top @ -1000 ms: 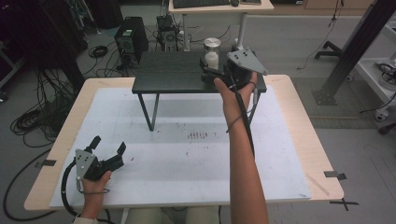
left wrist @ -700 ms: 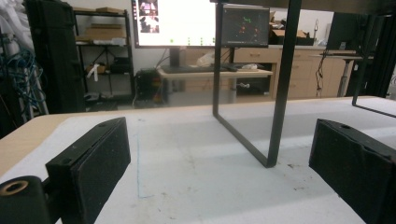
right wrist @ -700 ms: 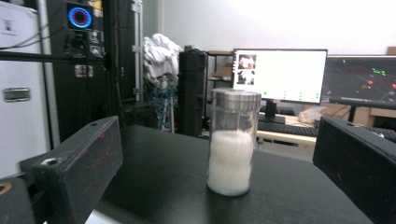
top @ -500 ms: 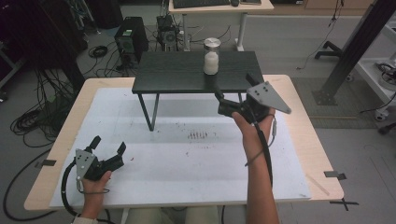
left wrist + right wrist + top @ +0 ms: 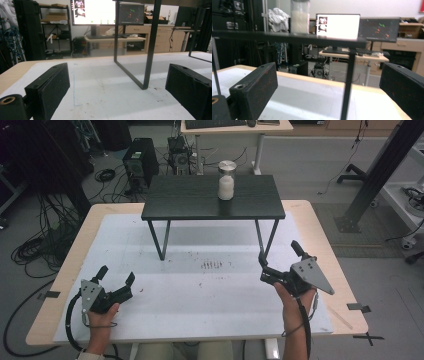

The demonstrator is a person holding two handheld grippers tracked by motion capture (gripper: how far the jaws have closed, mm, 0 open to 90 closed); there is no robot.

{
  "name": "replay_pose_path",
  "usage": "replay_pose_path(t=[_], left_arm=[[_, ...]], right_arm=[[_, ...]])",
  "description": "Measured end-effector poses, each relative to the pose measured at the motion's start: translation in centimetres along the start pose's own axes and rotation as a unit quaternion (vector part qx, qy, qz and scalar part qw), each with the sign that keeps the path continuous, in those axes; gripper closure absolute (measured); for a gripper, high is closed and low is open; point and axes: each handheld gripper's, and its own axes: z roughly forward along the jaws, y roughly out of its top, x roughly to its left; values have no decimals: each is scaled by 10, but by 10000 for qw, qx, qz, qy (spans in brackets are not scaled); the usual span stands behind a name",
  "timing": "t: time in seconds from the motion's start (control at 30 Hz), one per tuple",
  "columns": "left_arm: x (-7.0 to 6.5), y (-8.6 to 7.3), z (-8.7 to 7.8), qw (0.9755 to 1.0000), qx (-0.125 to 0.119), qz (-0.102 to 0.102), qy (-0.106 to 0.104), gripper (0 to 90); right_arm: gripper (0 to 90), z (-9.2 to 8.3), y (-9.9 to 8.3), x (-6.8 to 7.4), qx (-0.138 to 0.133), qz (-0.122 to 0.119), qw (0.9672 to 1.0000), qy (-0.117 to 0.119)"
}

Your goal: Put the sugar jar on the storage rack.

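Observation:
A clear jar [image 5: 226,180] with white contents and a metal lid stands upright on the small black raised table [image 5: 185,200]; nothing holds it. My right gripper [image 5: 277,254] hovers open and empty near that table's front right leg, low over the white mat [image 5: 200,290]. Its own view looks under the black tabletop [image 5: 287,36], with the jar [image 5: 300,16] above it, and the right gripper [image 5: 329,87] has its jaws wide apart. My left gripper [image 5: 117,273] rests open at the front left of the mat. The left gripper [image 5: 117,90] faces a black table leg [image 5: 150,50].
The mat lies on a wooden table [image 5: 320,235], with bare wood at its edges. Small dark marks [image 5: 212,265] dot the mat's middle. Beyond the table are computer towers [image 5: 140,162], floor cables [image 5: 35,245] and a desk [image 5: 235,127]. A black metal post [image 5: 380,170] stands at the right.
My right gripper has left the jar standing on the black table and drawn back toward the person, down to the mat's front right. The left gripper has stayed put.

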Motion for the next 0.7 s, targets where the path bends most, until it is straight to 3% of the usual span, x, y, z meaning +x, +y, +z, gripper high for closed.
replay_pose_path(t=[0.3,0.7], left_arm=[[0,0,0,10000,-19,3,-2,57],[0,0,0,10000,-19,3,0,57]], right_arm=[[15,-22,-43,-14,170,152,9991,-370],[17,-21,-91,-22,543,199,9958,-705]])
